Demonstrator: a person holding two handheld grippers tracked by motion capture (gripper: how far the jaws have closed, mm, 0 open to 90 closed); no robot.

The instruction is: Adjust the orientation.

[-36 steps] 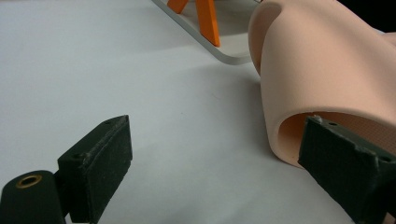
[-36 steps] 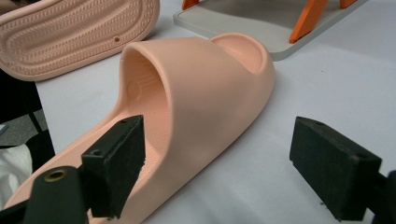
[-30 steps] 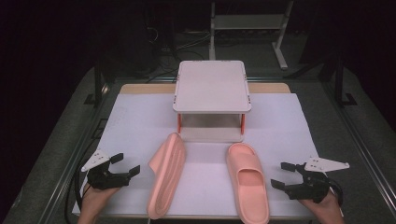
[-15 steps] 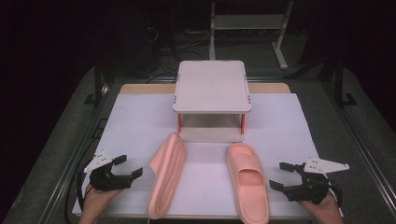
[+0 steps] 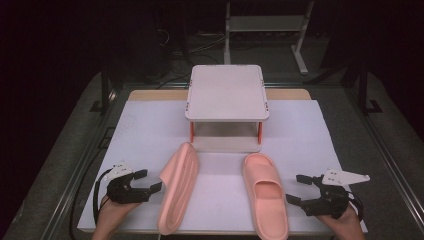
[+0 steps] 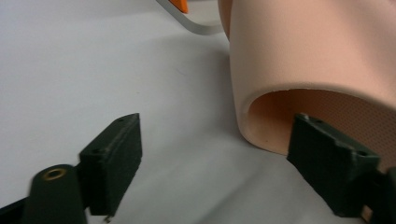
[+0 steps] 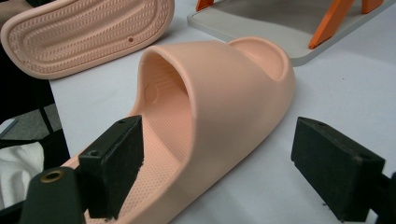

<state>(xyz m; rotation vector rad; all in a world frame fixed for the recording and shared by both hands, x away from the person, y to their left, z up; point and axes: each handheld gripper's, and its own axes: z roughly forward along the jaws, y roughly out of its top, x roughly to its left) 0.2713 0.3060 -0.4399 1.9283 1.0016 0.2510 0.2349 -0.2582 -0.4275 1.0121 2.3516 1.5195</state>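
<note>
Both grippers stood wide, empty: left gripper [image 5: 148,181] beside the tipped slipper [image 5: 179,186], right gripper [image 5: 300,189] beside the upright slipper [image 5: 265,194] before the 2-tier rack [image 5: 227,93]; best grip likely the strap, squarely.

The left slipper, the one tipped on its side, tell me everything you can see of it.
The peach foam slide slipper stands on its edge on the white table cover, ridged sole facing the person's left, toe strap opening toward the left gripper. It looks soft, matte and one-piece. Its far end lies near the base of the small grey shelf with orange legs. The open gripper sits just beside it, one jaw at the strap's mouth; contact is unclear.
</note>
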